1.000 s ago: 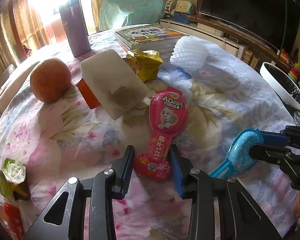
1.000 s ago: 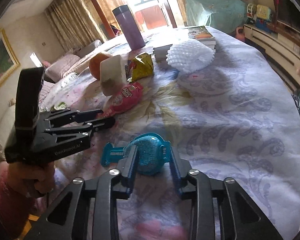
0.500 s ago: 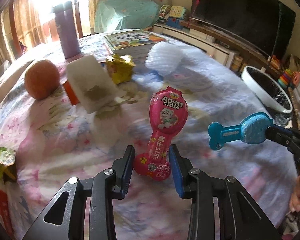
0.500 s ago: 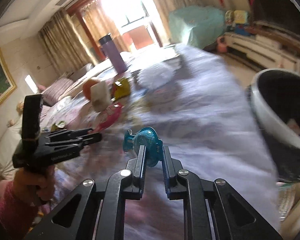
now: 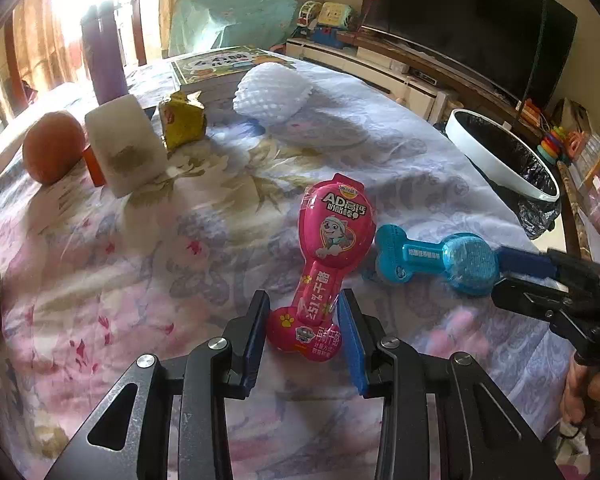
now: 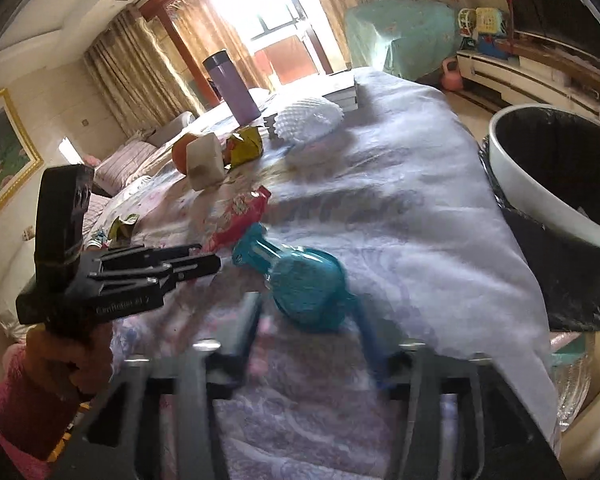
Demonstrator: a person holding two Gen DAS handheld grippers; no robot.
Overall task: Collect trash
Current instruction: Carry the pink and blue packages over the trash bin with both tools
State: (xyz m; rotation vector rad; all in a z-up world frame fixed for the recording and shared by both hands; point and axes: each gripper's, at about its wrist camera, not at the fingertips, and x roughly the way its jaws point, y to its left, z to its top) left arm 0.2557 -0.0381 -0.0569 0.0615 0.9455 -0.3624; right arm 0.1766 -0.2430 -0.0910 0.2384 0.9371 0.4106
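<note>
My left gripper (image 5: 302, 316) is shut on the foot of a pink bone-shaped snack wrapper (image 5: 332, 236), held over the flowered tablecloth (image 5: 140, 240). A blue bone-shaped wrapper (image 5: 440, 256) lies on the cloth just right of it. In the right wrist view my right gripper (image 6: 310, 316) is blurred, its fingers spread wide on either side of the blue wrapper (image 6: 300, 280), not pressing it. The left gripper (image 6: 196, 264) shows at the left with the pink wrapper (image 6: 240, 224). A white bin with a black liner (image 6: 556, 184) stands off the table's right edge.
Further back on the table are an orange (image 5: 52, 152), a white block (image 5: 126, 148), a yellow crumpled wrapper (image 5: 182, 124), a white foam net (image 5: 274, 92), books (image 5: 228, 68) and a purple flask (image 5: 104, 56). A green wrapper (image 6: 122, 228) lies at the left.
The right gripper was shut on the blue wrapper and holding it up; now its fingers are spread and the wrapper lies on the cloth. The left gripper keeps holding the pink wrapper.
</note>
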